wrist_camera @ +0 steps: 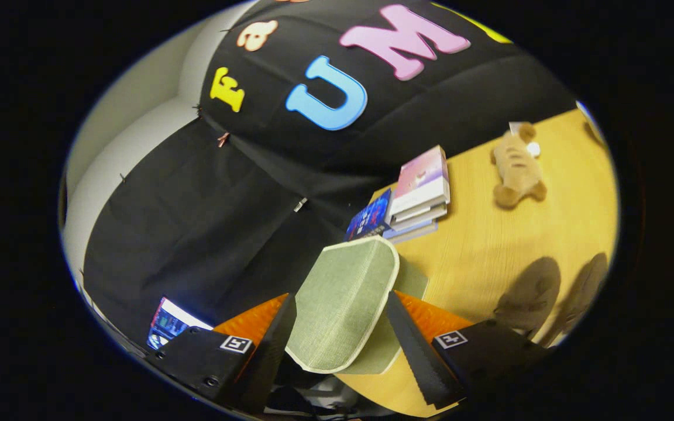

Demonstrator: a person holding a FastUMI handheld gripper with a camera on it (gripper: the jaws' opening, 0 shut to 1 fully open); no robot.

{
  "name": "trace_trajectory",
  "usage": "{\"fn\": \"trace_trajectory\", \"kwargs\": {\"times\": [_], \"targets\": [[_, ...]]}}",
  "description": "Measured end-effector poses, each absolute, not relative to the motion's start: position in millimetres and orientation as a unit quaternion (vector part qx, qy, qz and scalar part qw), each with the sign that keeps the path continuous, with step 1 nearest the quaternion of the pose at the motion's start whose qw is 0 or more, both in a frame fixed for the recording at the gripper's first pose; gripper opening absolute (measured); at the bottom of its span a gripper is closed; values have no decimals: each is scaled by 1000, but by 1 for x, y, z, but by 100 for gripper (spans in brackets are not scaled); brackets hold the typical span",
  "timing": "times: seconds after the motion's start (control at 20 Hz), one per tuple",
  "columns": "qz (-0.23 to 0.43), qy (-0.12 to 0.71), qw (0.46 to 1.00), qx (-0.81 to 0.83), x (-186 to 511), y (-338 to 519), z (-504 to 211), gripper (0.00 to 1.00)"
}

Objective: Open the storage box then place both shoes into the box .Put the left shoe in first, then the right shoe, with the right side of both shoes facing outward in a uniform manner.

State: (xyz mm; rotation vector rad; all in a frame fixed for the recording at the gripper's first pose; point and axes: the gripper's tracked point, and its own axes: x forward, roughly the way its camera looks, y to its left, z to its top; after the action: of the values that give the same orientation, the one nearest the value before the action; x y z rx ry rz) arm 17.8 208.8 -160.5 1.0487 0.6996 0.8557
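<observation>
A green fabric lid (343, 304) with a pale trim, part of the storage box, stands tilted up between my gripper's (341, 295) fingers. Its broad face is turned toward me. The fingers are spread wide, one at each side edge of the lid, and I see no squeeze on it. More green fabric (413, 283) of the box shows just behind the lid and below it. Two dark, blurred shapes (527, 298) lie on the wooden table (471, 263) beyond the right finger; I cannot tell whether they are the shoes or shadows.
A stack of books (419, 199) lies on the table's far edge beyond the lid. A tan plush toy (518, 166) lies further off on the table. A small lit screen (170, 321) sits beside the left finger. Black cloth walls the booth behind.
</observation>
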Motion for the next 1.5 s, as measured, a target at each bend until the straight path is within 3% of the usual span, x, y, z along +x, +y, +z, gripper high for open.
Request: {"fn": "trace_trajectory", "kwargs": {"times": [0.2, 0.4, 0.85, 0.9, 1.05, 1.1, 1.2, 1.3, 1.5], "targets": [[401, 392, 644, 520, 7, 243, -201, 97], [400, 439, 605, 530, -7, 265, -238, 97], [428, 439, 498, 614, -18, 292, -230, 95], [431, 437, 484, 624, -18, 293, -227, 90], [443, 408, 452, 657, -12, 289, -210, 89], [444, 402, 445, 666, -9, 286, -208, 70], [447, 402, 456, 656, -12, 289, -215, 67], [453, 394, 458, 656, -13, 284, -212, 22], [466, 392, 459, 647, -22, 281, -201, 8]]}}
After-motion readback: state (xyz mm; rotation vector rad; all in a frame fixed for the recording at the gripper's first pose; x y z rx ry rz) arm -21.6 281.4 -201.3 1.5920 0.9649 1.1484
